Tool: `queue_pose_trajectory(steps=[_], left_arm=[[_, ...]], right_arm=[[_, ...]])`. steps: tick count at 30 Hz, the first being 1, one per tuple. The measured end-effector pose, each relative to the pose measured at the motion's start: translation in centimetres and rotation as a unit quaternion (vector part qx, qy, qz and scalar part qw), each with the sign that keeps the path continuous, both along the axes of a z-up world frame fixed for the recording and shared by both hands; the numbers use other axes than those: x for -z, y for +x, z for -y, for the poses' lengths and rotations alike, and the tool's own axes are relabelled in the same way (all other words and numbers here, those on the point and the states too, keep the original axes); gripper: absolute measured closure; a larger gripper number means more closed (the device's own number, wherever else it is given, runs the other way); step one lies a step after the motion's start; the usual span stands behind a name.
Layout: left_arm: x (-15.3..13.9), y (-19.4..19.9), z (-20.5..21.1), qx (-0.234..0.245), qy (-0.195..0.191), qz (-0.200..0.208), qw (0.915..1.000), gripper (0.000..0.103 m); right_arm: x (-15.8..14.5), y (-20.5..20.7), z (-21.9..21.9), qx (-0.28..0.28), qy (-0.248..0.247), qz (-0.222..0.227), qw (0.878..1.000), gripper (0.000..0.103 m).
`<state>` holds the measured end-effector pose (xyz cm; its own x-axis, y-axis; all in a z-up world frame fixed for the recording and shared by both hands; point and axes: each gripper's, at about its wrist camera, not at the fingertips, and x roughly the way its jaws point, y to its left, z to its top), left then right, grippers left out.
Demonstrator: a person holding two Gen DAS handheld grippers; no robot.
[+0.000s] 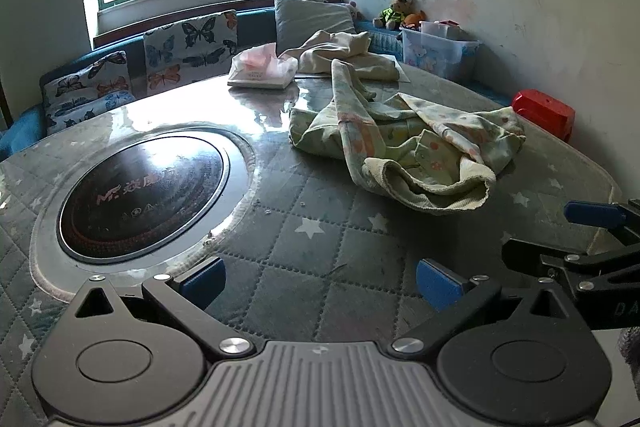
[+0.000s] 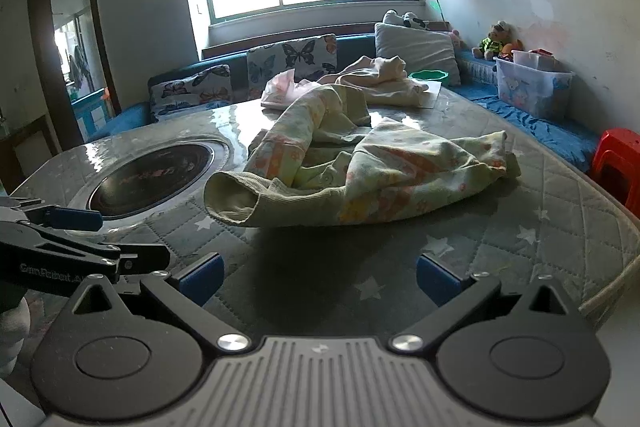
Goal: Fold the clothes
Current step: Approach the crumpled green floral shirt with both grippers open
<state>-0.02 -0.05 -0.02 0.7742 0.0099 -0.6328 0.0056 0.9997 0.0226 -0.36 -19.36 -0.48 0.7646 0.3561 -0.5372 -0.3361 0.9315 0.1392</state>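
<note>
Two grippers, the left (image 1: 320, 283) and the right (image 2: 318, 281), hung wide open and empty over the near table edge (image 2: 560, 187), short of the crumpled garment (image 2: 360, 171) lying mid-table. Best to spread it flat first, taking the ribbed cuff (image 2: 232, 203) and a far hem. The quilted cover looked grippy; a glossy cooktop (image 1: 140, 187) sat left, a second garment (image 1: 344, 55) behind, cushions (image 1: 188, 43) under the window.
</note>
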Motion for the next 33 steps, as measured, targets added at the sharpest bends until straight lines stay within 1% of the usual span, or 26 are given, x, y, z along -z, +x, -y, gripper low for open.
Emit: queue_pose_trajectory(steps=[6,9,14,20,33], left_arm=[[0.06,-0.55,0.46,0.007,0.003,-0.004,1.0000,0.000],[0.19,-0.19,0.59,0.007,0.004,-0.014,0.9999,0.000],[0.17,-0.27,0.69,0.014,0.005,-0.018,0.9997,0.000],[0.59,-0.02,0.77,0.011,0.010,-0.031,0.9994,0.000],[0.99,0.25,0.83,0.015,0.013,-0.042,0.9989,0.000]], right_arm=[[-0.10,-0.40,-0.11,0.001,-0.001,0.013,1.000,0.000],[-0.05,-0.35,0.28,0.004,0.002,0.003,1.000,0.000],[-0.08,-0.41,0.22,0.005,-0.002,0.002,1.000,0.000],[0.14,-0.48,0.44,0.009,0.001,-0.003,1.000,0.000],[0.23,-0.24,-0.04,0.001,-0.003,-0.007,1.000,0.000]])
